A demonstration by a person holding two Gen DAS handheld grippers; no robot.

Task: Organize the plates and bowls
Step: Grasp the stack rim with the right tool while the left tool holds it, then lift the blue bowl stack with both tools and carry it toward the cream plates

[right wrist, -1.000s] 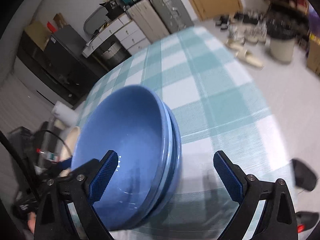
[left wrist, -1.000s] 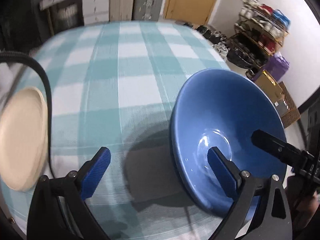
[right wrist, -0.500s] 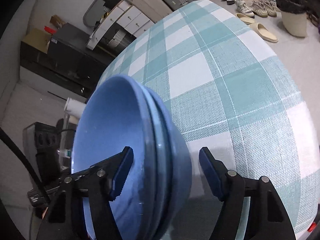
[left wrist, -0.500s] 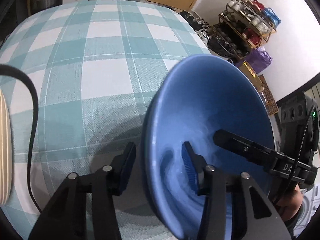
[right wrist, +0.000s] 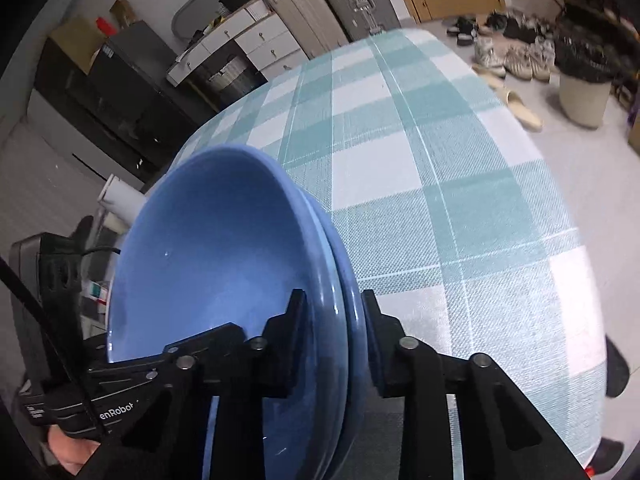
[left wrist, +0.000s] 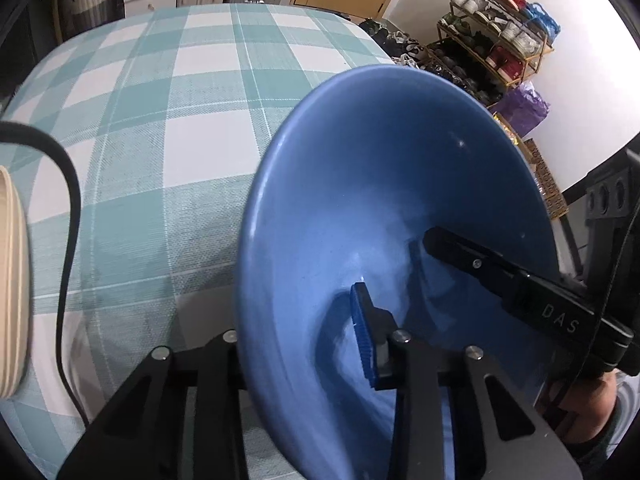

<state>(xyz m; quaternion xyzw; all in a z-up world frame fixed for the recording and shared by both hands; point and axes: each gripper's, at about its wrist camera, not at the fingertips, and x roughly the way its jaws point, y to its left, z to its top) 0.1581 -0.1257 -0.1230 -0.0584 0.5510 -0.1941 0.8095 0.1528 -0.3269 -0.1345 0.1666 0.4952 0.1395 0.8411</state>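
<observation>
- My left gripper (left wrist: 304,344) and right gripper (right wrist: 334,332) are both closing across opposite rims of the stacked blue bowls (right wrist: 224,248) on the checked desk (right wrist: 460,184).
- Next, I judge: finish clamping, then lift evenly toward the cream plate (left wrist: 12,280).

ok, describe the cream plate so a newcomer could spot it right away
On the teal-and-white checked tablecloth, look at the far left edge of the left wrist view, beside the black cable. The cream plate lies there, pale and flat, unlike the deep blue bowls.
</observation>
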